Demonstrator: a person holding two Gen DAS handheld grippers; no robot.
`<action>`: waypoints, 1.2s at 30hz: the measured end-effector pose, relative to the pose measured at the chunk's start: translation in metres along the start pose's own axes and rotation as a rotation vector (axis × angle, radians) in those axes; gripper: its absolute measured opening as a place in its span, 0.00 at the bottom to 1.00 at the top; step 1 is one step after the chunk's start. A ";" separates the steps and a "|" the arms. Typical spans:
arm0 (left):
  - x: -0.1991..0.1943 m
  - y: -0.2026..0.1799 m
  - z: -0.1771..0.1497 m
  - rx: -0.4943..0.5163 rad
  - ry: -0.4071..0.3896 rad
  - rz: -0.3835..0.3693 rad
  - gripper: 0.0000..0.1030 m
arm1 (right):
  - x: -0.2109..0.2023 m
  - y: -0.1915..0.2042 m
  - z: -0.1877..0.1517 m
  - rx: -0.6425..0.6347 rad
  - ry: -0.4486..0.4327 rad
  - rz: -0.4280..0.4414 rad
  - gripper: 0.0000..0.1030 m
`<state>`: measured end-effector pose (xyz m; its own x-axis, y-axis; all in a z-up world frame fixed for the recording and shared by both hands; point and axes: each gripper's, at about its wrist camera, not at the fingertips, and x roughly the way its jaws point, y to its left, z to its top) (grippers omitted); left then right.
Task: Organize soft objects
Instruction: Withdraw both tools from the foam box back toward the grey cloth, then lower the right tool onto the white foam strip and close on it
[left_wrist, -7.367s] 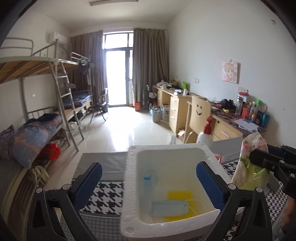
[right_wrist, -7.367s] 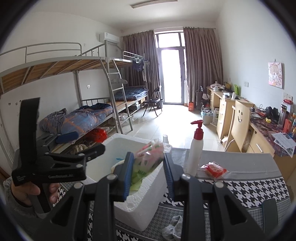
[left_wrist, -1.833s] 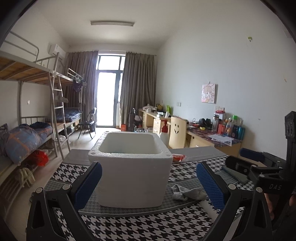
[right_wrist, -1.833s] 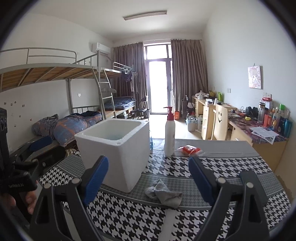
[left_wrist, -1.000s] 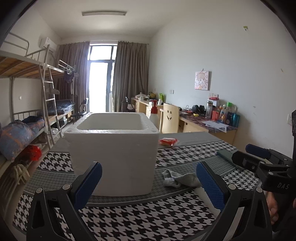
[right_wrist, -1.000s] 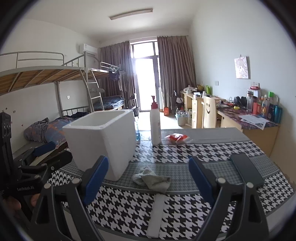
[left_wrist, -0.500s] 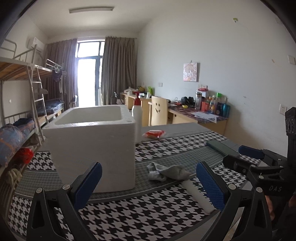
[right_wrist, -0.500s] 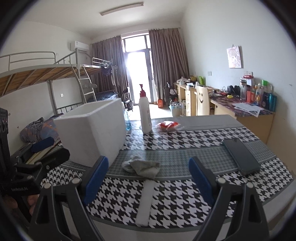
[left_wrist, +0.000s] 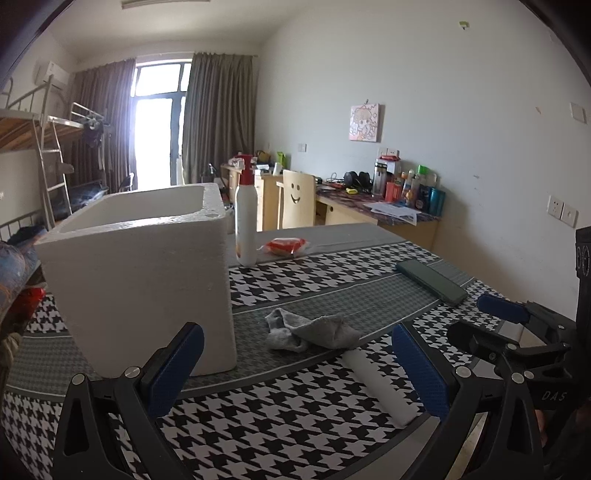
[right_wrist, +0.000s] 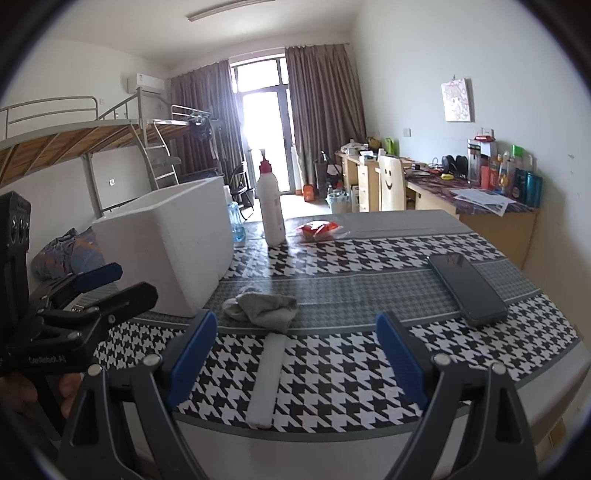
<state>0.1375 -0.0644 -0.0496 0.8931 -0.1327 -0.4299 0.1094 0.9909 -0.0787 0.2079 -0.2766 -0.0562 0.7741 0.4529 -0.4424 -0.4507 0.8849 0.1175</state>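
On the far left of the desk (right_wrist: 461, 243), which has a black-and-white checked cloth, stands a big white foam box (left_wrist: 140, 273). The left claw (left_wrist: 295, 365) is wide open with nothing in it, and its blue pads (left_wrist: 173, 369) hang over the front of the desk, one pad just in front of the box. Next to the box, a bit to the right, a soft grey cloth (left_wrist: 314, 332) lies crumpled on a grey stripe of the cloth cover. Just in front of the grey cloth lies a white foam stick (right_wrist: 267, 376), which points toward the desk's front edge. Behind them, near the back of the desk, a tall white pump bottle (right_wrist: 270, 206) with a red top stands upright, and a small red packet (right_wrist: 317, 228) lies just to its right. Farther right a dark flat phone (right_wrist: 467, 290) lies on the desk, well apart from the cloth. The right claw (right_wrist: 295, 354) is also wide open and holds nothing; the white stick lies on the desk between its two blue pads, and neither pad touches it.
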 end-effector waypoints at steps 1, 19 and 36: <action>0.001 0.001 0.000 -0.002 0.001 0.001 0.99 | 0.000 0.000 -0.001 0.003 0.001 -0.001 0.88; 0.027 0.013 -0.008 -0.014 0.062 0.014 0.99 | 0.039 0.007 -0.027 0.038 0.162 0.015 0.88; 0.049 0.015 -0.009 -0.028 0.158 -0.030 0.99 | 0.053 0.024 -0.042 0.011 0.234 0.047 0.70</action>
<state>0.1794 -0.0564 -0.0800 0.8094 -0.1667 -0.5632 0.1210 0.9856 -0.1180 0.2194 -0.2362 -0.1145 0.6275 0.4568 -0.6305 -0.4775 0.8654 0.1518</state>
